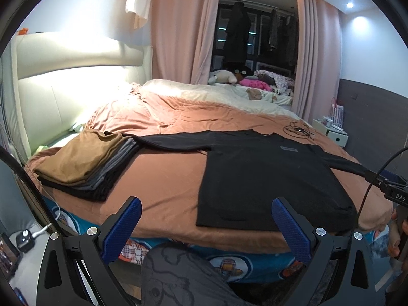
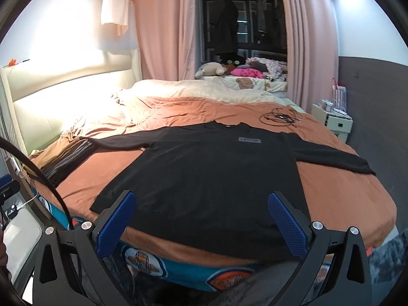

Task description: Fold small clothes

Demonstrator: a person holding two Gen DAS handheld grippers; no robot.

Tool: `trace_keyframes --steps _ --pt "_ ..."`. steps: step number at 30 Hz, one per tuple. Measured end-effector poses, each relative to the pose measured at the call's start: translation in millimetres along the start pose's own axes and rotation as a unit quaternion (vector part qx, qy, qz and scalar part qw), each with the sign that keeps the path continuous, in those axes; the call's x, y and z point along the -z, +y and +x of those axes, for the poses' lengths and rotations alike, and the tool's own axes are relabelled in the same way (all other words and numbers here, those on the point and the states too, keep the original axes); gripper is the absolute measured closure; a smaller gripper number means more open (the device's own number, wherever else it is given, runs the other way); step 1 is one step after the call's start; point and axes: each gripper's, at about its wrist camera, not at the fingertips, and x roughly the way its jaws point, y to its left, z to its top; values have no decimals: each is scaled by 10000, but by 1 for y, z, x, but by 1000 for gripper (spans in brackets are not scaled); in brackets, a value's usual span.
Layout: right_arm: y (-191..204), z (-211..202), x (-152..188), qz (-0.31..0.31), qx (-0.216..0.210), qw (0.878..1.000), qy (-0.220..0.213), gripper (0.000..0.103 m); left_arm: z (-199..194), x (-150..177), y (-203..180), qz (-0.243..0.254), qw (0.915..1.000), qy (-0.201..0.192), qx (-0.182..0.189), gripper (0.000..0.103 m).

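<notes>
A black long-sleeved shirt [image 1: 267,178] [image 2: 204,173] lies spread flat on the orange bedcover [image 1: 163,178], collar away from me, both sleeves stretched out sideways. My left gripper [image 1: 206,206] hovers open near the bed's front edge, left of the shirt's hem, holding nothing. My right gripper [image 2: 201,201] is open too, poised just above the hem's middle, nothing between its blue pads [image 2: 285,224]. A stack of folded clothes [image 1: 84,165] [image 2: 63,158], brown on top of grey and black, rests at the bed's left side.
A tangled black cable [image 2: 279,117] lies on the cover beyond the shirt. A pale padded headboard [image 1: 63,81] runs along the left. A white nightstand [image 2: 331,119] stands at the far right. Plush toys and crumpled laundry [image 1: 250,79] sit by the curtains. My knee [image 1: 178,275] presses near the bed front.
</notes>
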Motion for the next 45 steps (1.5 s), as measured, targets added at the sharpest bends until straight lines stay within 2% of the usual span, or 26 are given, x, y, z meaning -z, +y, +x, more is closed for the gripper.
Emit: trace_keyframes --steps 4,10,15,21,24,32,34,41,45 --pt "-8 31 -13 16 -178 9998 102 0 29 -17 9 -43 9999 96 -64 1" --pt "-16 79 -35 -63 -282 9993 240 0 76 -39 22 -35 9995 255 -174 9" --pt "-20 118 -55 80 -459 9980 434 0 119 -55 41 -260 9980 479 -309 24" --pt "-27 156 -79 185 -583 9965 568 0 163 -74 62 -489 9964 588 -372 24" --pt "-25 180 -93 207 -679 9952 680 7 185 -84 73 -616 9949 680 -415 24" --pt "-18 236 -127 247 -922 9909 946 14 246 -112 104 -940 9900 882 -568 24" --pt "-17 253 -135 262 -1009 9891 1042 21 264 -118 111 -1021 9883 949 -612 24" --pt "-4 316 -157 231 -1219 9828 1365 36 334 -128 139 -1303 9799 1263 -830 24" --pt "0 361 -165 303 -1415 9755 1656 53 374 -128 148 -1291 9748 1527 -984 24"
